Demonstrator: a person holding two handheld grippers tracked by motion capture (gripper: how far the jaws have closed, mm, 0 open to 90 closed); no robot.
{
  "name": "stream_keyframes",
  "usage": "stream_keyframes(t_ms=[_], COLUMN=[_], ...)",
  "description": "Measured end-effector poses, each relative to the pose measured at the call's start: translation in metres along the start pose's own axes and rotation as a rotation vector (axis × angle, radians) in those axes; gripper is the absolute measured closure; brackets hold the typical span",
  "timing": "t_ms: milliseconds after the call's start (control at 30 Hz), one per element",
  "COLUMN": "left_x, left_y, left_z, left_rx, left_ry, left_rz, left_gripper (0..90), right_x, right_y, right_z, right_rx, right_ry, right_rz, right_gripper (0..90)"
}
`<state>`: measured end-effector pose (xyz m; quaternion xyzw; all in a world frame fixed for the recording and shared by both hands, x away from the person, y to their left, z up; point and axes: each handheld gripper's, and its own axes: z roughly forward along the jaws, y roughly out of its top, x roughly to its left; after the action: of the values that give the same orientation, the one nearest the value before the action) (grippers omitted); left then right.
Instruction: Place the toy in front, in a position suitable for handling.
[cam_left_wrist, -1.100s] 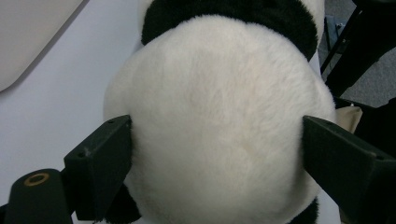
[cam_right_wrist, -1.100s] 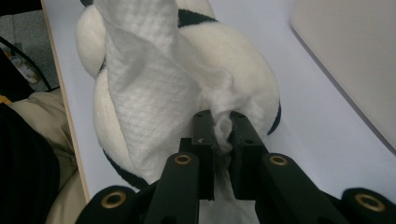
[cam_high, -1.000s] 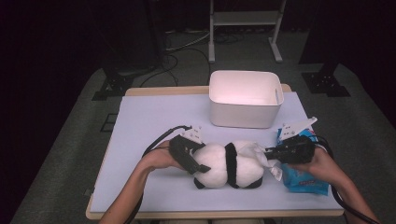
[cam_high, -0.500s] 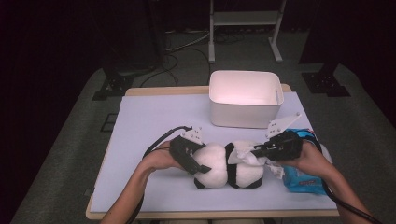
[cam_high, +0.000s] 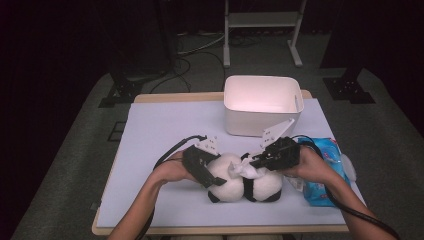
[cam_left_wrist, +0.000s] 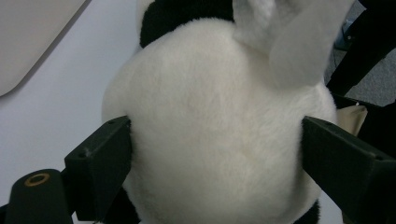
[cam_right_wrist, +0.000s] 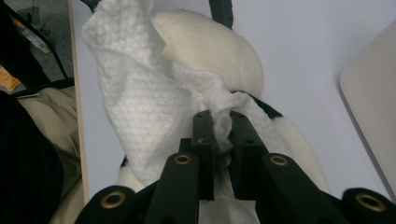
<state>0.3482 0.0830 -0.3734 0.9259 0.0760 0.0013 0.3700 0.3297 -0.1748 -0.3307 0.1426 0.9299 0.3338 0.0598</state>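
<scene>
A black-and-white plush panda (cam_high: 245, 182) lies on the white table cover near the front edge. My left gripper (cam_high: 216, 176) clasps its round white end, and in the left gripper view both jaws press into the fur of the panda (cam_left_wrist: 215, 135). My right gripper (cam_high: 254, 162) is over the panda's middle, shut on a crumpled white wipe (cam_high: 241, 170). In the right gripper view the wipe (cam_right_wrist: 149, 102) is pinched between the fingertips of the right gripper (cam_right_wrist: 218, 122) and drapes over the panda (cam_right_wrist: 210, 46).
A white plastic bin (cam_high: 262, 104) stands behind the panda at the table's back right. A blue wipes pack (cam_high: 325, 175) lies under the right forearm near the right edge. Bare table cover (cam_high: 160, 125) spreads to the left. Dark stands and cables sit on the floor beyond.
My right gripper has carried the wipe leftward from the blue pack onto the panda's middle. The left gripper has stayed in place on the panda.
</scene>
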Motion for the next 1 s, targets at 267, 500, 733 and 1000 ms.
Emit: stream_keyframes(t_ms=[267,500,733,1000], left_x=[0.000,0.000,0.000,0.000], left_y=[0.000,-0.003,-0.004,-0.006], left_z=[0.000,0.000,-0.005,-0.011], left_rx=[-0.002,-0.015,-0.037,-0.038], left_ry=[-0.001,-0.005,0.013,0.022], left_rz=[0.000,-0.002,-0.012,-0.021], left_gripper=[11.6,11.4,8.7,7.1], right_x=[0.003,0.006,0.006,0.002], right_y=[0.017,0.022,0.007,-0.017], right_z=[0.016,0.024,0.014,-0.004], right_rx=[0.024,0.018,0.034,0.010], right_ry=[0.028,0.046,0.039,0.021], right_rz=[-0.038,-0.052,-0.032,0.016], right_gripper=[81.1,81.1,81.5,81.9])
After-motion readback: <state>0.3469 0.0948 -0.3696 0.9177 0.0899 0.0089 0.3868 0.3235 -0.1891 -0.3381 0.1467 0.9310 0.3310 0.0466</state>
